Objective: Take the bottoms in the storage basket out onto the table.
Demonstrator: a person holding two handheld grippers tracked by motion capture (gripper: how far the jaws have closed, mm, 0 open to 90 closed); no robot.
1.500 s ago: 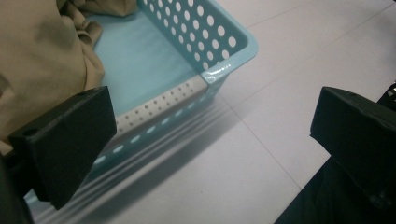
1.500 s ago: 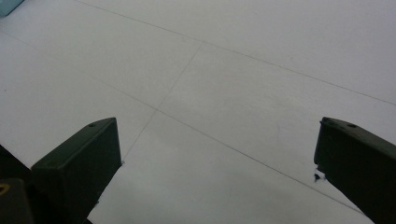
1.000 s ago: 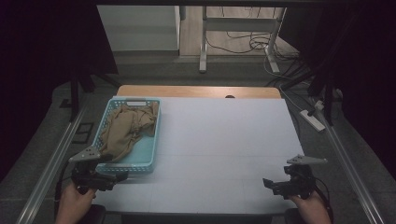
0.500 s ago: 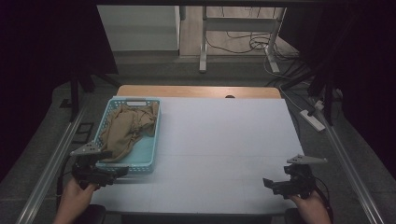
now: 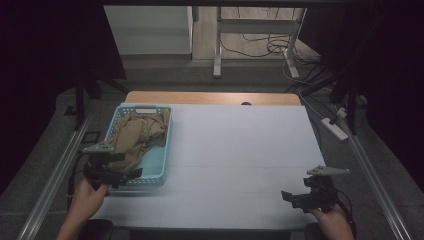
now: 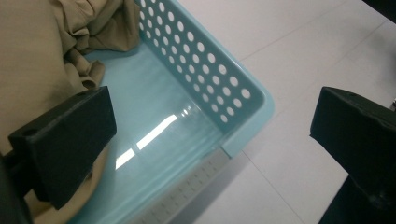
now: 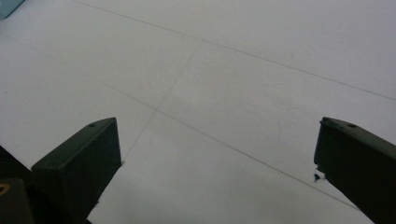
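A light blue perforated basket (image 5: pixel 165 150) stands at the table's left side with a crumpled tan cloth (image 5: pixel 136 136) in it. My left gripper (image 5: pixel 131 175) hovers over the basket's near corner, jaws open. In the left gripper view one jaw hangs over the tan cloth (image 6: pixel 32 60) and the other over the white table outside the basket wall (image 6: pixel 210 79). Nothing is between them. My right gripper (image 5: pixel 289 198) is open low over the bare white table near the front right, and holds nothing.
The white table top (image 5: pixel 240 150) stretches between the two grippers, with a wooden strip (image 5: pixel 210 98) along its far edge. Metal rails (image 5: pixel 55 175) run down both sides. A power strip (image 5: pixel 335 128) and cables lie on the floor at the right.
My left gripper has moved up and forward from the table's front left edge to over the basket's near corner. The right gripper has stayed in place.
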